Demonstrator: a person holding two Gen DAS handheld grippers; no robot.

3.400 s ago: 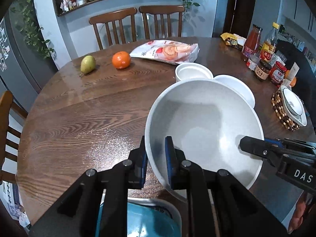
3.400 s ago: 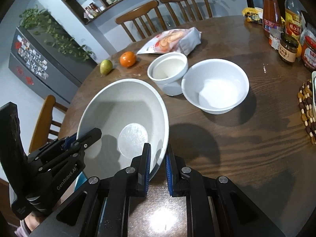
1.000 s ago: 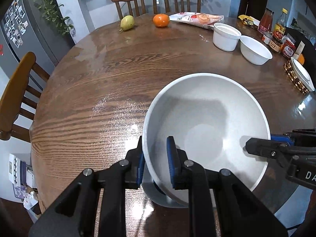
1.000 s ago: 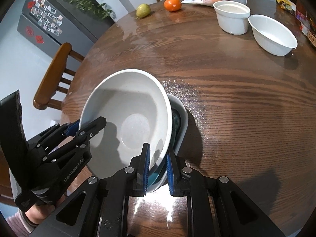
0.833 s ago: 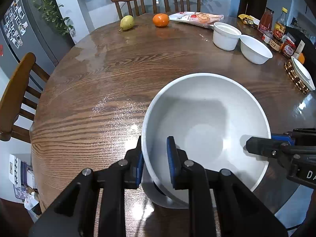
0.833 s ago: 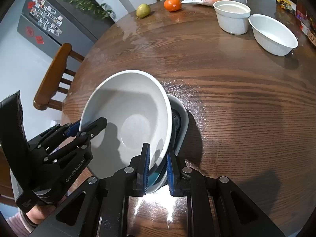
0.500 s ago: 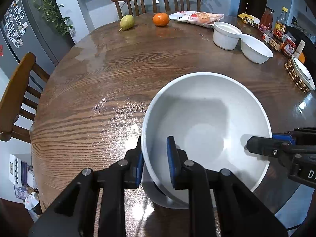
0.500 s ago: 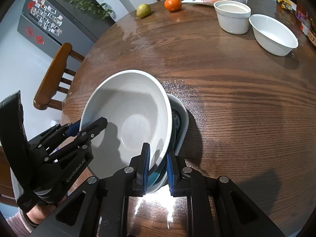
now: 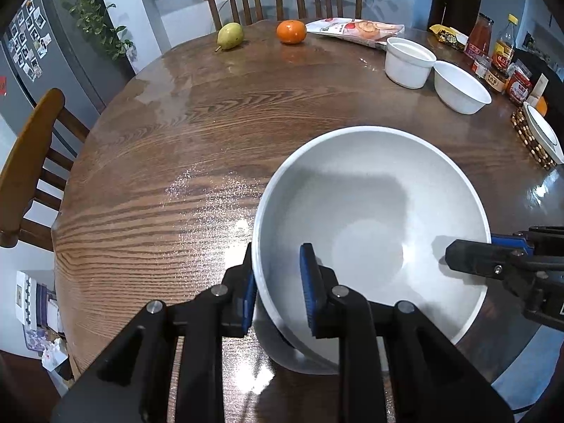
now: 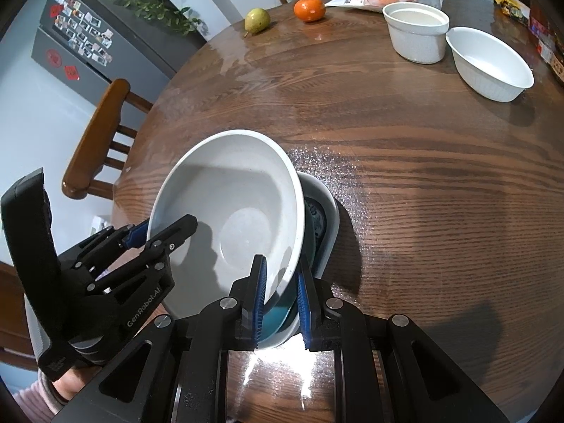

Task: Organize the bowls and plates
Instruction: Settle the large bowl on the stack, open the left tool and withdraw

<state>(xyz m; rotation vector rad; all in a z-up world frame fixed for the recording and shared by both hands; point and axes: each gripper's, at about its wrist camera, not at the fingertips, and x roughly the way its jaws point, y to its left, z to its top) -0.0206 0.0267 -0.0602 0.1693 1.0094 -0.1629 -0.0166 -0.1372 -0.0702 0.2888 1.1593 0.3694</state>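
A large white bowl (image 9: 370, 218) (image 10: 229, 211) is held by both grippers over a blue-lined dish (image 10: 317, 218) near the table's front edge. My left gripper (image 9: 278, 289) is shut on the bowl's left rim; it also shows in the right wrist view (image 10: 158, 232). My right gripper (image 10: 280, 296) is shut on the bowl's right rim and shows in the left wrist view (image 9: 469, 250). The bowl is tilted, close above the dish; contact cannot be told. A white ramekin (image 10: 417, 31) and a white oval bowl (image 10: 490, 63) stand at the far right.
A pear (image 9: 230, 35), an orange (image 9: 291, 31) and a snack bag (image 9: 354, 30) lie at the far side. Jars and bottles (image 9: 500, 60) and a plate on a beaded mat (image 9: 539, 134) stand at the right edge. Chairs (image 9: 31, 162) surround the round table.
Since 3.4 s ago both grippers carried the large bowl from beside the two white bowls back to the front edge, over the blue-lined dish. In the last second it barely moved.
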